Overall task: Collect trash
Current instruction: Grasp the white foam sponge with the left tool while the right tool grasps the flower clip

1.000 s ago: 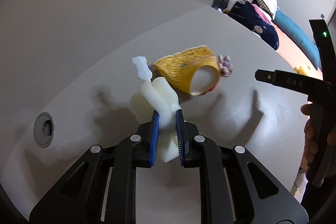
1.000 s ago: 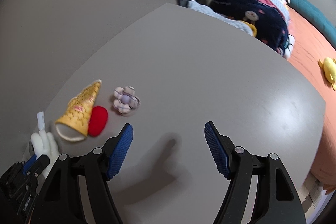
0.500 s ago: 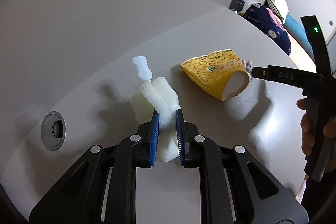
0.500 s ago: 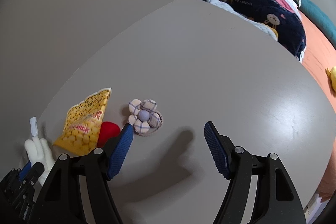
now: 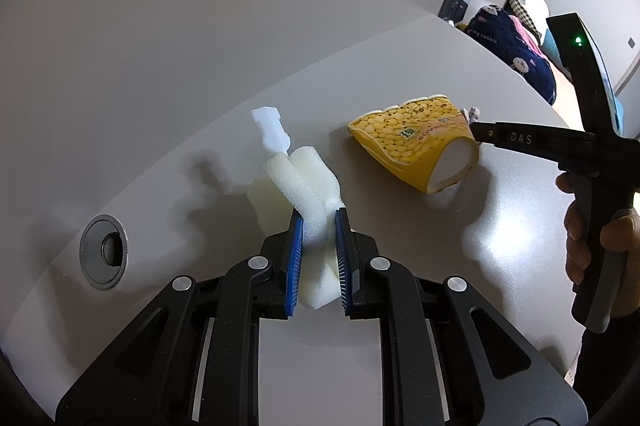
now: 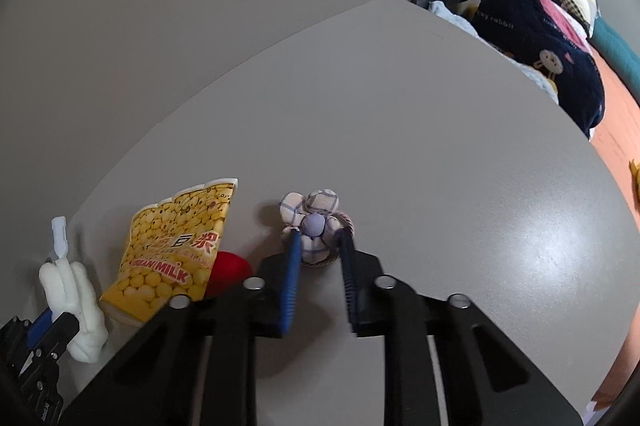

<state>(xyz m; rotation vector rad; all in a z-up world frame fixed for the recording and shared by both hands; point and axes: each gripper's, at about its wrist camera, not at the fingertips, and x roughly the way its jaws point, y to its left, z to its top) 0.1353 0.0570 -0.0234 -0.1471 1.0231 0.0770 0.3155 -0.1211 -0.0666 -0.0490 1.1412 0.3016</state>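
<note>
Left wrist view: the left tool (image 5: 318,258) is clamped tight on a bundle of white foam packing (image 5: 304,194), its blue pads pressing both sides, the bundle held above the grey counter (image 5: 460,266). A small white plastic piece (image 5: 270,130) sticks out of the top of the foam, and whether it is wedged in firmly cannot be told; a jolt or a tilt could shake it loose. The yellow soybean milk packet (image 5: 420,150) lies on the counter just right of the foam, open end toward the camera. The right tool, held in a person's hand (image 5: 592,238), reaches in behind the packet and could nudge it.

Right wrist view: the right tool (image 6: 318,254) points down at a small checked fabric flower (image 6: 314,226) resting on the counter, and its jaws are closing with the flower between them. The pads appear to be at its near edge only, so my guess is the soft petals may squash and slip out on lifting. A red object (image 6: 230,266) sits partly under the packet, just beside the tool's left finger, which could knock it. The flower looks more like an ornament than rubbish, so it may be a wrong pick.
</note>
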